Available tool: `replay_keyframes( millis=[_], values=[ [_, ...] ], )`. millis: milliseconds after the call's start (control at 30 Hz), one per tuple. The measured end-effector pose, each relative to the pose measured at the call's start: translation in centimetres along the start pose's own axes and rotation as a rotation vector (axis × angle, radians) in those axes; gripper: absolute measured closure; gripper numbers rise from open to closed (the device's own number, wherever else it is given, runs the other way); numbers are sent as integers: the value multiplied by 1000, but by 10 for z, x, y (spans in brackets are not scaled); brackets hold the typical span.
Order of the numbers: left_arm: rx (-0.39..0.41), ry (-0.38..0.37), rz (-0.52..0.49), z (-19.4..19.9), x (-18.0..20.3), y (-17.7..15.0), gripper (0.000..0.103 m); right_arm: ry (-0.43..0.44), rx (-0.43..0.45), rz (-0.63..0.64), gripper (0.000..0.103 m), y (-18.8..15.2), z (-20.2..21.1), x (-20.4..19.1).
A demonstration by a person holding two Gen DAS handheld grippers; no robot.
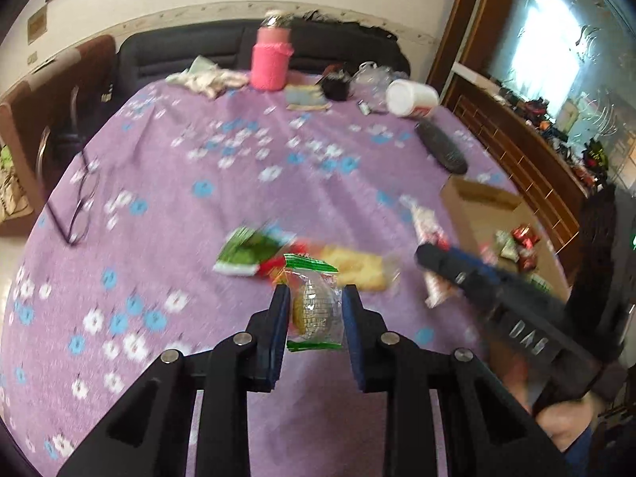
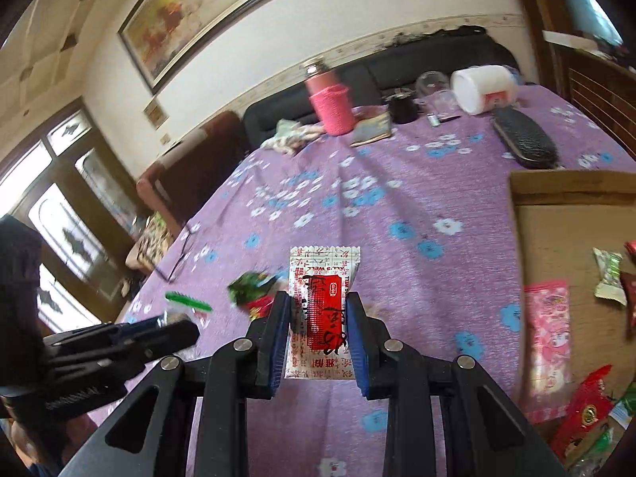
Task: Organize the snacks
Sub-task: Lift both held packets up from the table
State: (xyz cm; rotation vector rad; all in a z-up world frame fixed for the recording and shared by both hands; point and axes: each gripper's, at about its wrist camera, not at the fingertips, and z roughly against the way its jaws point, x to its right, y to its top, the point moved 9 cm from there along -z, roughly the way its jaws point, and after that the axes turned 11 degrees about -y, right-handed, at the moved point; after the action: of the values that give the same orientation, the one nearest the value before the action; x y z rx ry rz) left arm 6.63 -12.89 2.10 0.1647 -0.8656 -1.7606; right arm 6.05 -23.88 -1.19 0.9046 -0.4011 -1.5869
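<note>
Left gripper (image 1: 314, 310) clamping a clear packet (image 1: 314, 304) with green ends – lifted off the purple tablecloth (image 1: 198, 206)
Right gripper (image 2: 318, 318) pinching a red-and-white packet (image 2: 322, 310), likewise held above the cloth, beside the cardboard box (image 2: 572, 194)
Sitting in the box already – a pink packet (image 2: 546, 338), a red packet (image 2: 586, 409), several small sweets
Lying loose on the cloth, waiting for sorting – a green packet (image 1: 248, 252), a yellow packet (image 1: 355, 266)
Judging roughly half done, both held packets probably heading for the box
</note>
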Motion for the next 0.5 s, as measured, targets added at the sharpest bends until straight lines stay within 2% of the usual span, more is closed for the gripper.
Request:
replay_keyframes(
  millis=[167, 233, 367, 500],
  values=[
    [59, -51, -15, -20, 25, 28, 77, -42, 22, -92, 73, 8, 3, 25],
    [70, -35, -21, -34, 24, 30, 77, -56, 31, -114, 73, 10, 5, 31],
    [19, -76, 10, -57, 12, 16, 77, -79, 33, -129, 73, 11, 5, 39],
    [-13, -95, 32, -65, 3, 8, 77, -49, -2, -142, 73, 5, 0, 34]
  ],
)
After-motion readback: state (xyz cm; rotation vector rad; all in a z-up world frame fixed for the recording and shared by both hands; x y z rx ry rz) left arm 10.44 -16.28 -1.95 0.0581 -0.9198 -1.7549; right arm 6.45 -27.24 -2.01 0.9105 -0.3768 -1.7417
